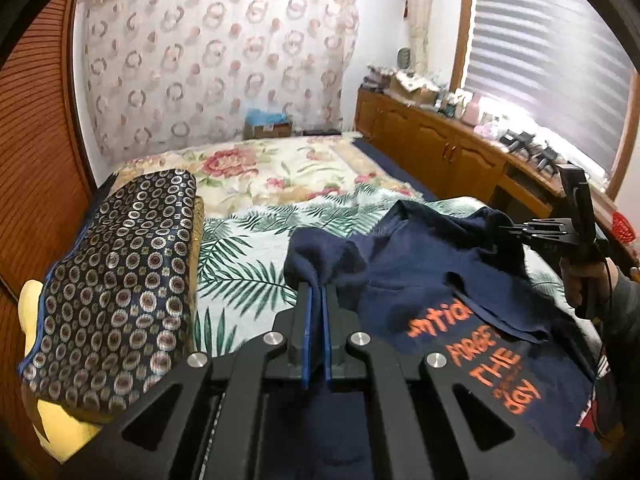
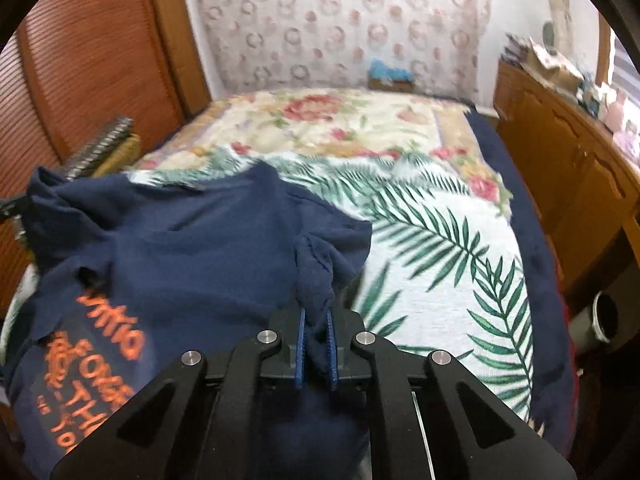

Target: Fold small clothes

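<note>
A navy T-shirt with orange lettering [image 1: 424, 268] lies crumpled on the palm-leaf bedspread [image 1: 248, 256]. My left gripper [image 1: 318, 292] is shut on a bunched edge of the shirt at its left side. My right gripper [image 2: 316, 316] is shut on another bunched edge of the same shirt [image 2: 192, 240], at its right side. The right gripper also shows in the left wrist view [image 1: 516, 230], held by a hand at the far right, with cloth lifted to it. The lettering faces up between the two grippers.
A folded dark patterned quilt [image 1: 116, 280] lies on a yellow pillow [image 1: 44, 420] at the bed's left. A floral blanket [image 1: 264, 172] covers the far bed. A wooden cabinet [image 1: 440, 148] with clutter runs along the right under a window.
</note>
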`<state>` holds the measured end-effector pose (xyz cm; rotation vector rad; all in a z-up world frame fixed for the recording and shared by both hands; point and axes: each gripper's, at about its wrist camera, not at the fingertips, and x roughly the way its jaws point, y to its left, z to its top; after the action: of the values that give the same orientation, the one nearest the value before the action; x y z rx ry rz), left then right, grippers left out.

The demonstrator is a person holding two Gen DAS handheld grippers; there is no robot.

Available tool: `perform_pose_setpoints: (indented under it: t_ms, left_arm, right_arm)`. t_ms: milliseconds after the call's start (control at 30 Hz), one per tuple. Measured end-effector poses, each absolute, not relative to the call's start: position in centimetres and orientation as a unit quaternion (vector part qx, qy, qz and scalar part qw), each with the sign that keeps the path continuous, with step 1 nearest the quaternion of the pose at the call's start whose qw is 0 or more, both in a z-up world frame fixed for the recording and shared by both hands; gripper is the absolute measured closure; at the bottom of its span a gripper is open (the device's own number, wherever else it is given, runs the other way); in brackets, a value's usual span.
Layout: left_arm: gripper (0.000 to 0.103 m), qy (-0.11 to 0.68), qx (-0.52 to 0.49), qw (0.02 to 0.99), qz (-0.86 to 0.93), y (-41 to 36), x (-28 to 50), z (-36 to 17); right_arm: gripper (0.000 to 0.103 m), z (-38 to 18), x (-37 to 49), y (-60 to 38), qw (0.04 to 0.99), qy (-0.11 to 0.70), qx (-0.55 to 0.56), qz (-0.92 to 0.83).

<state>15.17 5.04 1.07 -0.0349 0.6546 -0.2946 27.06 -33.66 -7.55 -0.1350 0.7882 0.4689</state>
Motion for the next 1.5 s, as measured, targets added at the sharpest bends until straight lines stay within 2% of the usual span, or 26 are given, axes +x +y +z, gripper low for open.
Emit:
perform_pose_setpoints:
  t_ms: [200,367,733,800,867,967,1000,1067,1167,1200,1233,1300,1500]
  left_arm:
    - [0.102,0.272,-0.042,0.948,-0.157,6.1,8.6,3.0]
    - [0.102,0.264,-0.054,0.949,-0.163,7.5,4.0,2.8]
    - [0.101,0.274,-0.05,0.95,-0.14,8.7,-4.1,1.9]
    - [0.099,0.285,-0.042,0.949,-0.129,8.5,-4.7,1.3]
    - [0.088,0.297,-0.034,0.946,-0.127,8.5,-4.6,0.4]
    - [0.083,0.318,-0.02,0.94,-0.122,8.8,-3.9,-0.9]
    - [0.082,0.322,-0.017,0.94,-0.114,9.0,-3.6,-1.1]
    - [0.071,0.313,-0.025,0.943,-0.109,9.4,-3.5,-1.0]
    - [0.067,0.306,-0.03,0.946,-0.102,10.0,-2.9,-0.8]
    - [0.066,0.307,-0.031,0.946,-0.102,10.1,-2.4,-0.8]
    - [0.066,0.309,-0.03,0.945,-0.102,10.2,-1.9,-0.9]
    - [0.066,0.318,-0.026,0.943,-0.098,10.1,-0.7,-1.2]
    - [0.065,0.346,-0.016,0.933,-0.102,9.4,2.6,-2.8]
  right_arm:
    - [0.098,-3.3,20.6,-33.8,0.908,0.32,-0.056,0.265]
    - [0.098,-1.0,14.8,-35.7,0.914,0.285,-0.043,0.287]
    - [0.098,0.2,6.9,-39.1,0.91,0.284,-0.05,0.298]
    - [0.098,-0.1,5.7,-39.6,0.908,0.288,-0.056,0.298]
    - [0.098,-1.4,4.9,-40.2,0.901,0.31,-0.051,0.3]
    - [0.098,-4.1,4.6,-40.5,0.894,0.343,-0.064,0.28]
    - [0.095,-4.8,4.7,-40.5,0.892,0.351,-0.068,0.277]
    - [0.091,-5.5,5.0,-40.6,0.892,0.36,-0.077,0.262]
    - [0.078,-4.9,5.1,-41.3,0.899,0.348,-0.075,0.254]
    - [0.069,-4.5,5.1,-41.6,0.902,0.342,-0.077,0.251]
    - [0.055,-4.0,5.1,-41.6,0.908,0.331,-0.084,0.243]
    - [0.045,-3.4,5.2,-41.6,0.914,0.318,-0.089,0.237]
    - [0.044,-3.4,8.2,-40.6,0.915,0.316,-0.102,0.228]
